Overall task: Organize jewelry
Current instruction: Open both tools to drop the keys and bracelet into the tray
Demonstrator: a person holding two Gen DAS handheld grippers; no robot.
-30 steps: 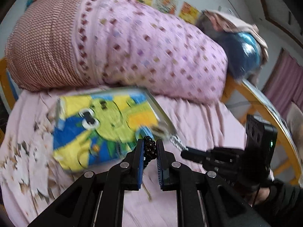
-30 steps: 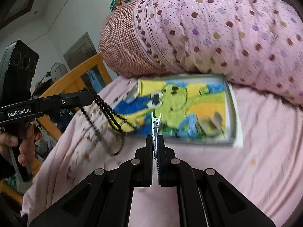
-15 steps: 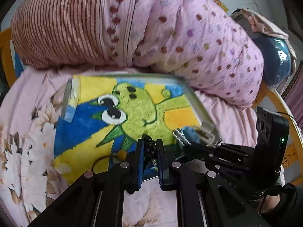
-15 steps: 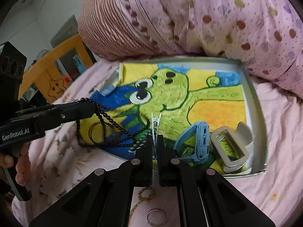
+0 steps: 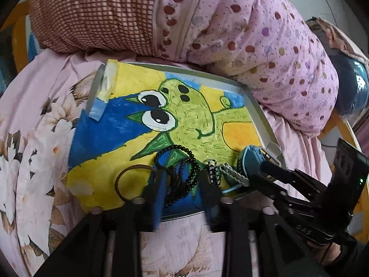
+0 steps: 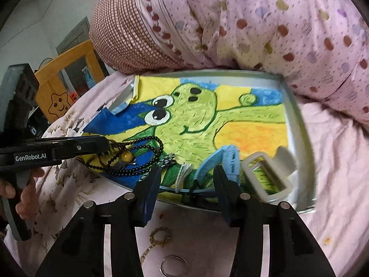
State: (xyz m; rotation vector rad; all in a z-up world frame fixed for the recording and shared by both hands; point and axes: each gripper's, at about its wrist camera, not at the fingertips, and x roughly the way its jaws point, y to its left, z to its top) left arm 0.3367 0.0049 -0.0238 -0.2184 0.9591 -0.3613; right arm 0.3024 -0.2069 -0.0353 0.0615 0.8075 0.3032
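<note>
both grippers now open over the tray, jewelry released

since half a second ago, both sets of jaws have spread wide, and the black bead necklace (image 5: 182, 168) and the silver hair clip (image 6: 183, 173) now lie in the tray (image 6: 297, 117) rather than pinched.

the left gripper (image 5: 182, 184) hovers over the tray's near edge, jaws well apart and holding nothing. the necklace lies in loose loops directly ahead of it, part of it between the fingers; whether the beads touch a pad cannot be told.

the right gripper (image 6: 186, 182) is also wide open and empty. the silver clip rests just ahead between its fingers, long axis pointing away from the gripper. beside it on the right lie a blue hair claw (image 6: 221, 161) and a white hair claw (image 6: 267, 175).

outside the tray, on the pink bedsheet (image 6: 334, 184) beneath the right gripper, a gold chain (image 6: 156, 240) and a silver ring (image 6: 173, 265) remain. judged from this, the right gripper is nearer to them and would need to draw back and down.
</note>
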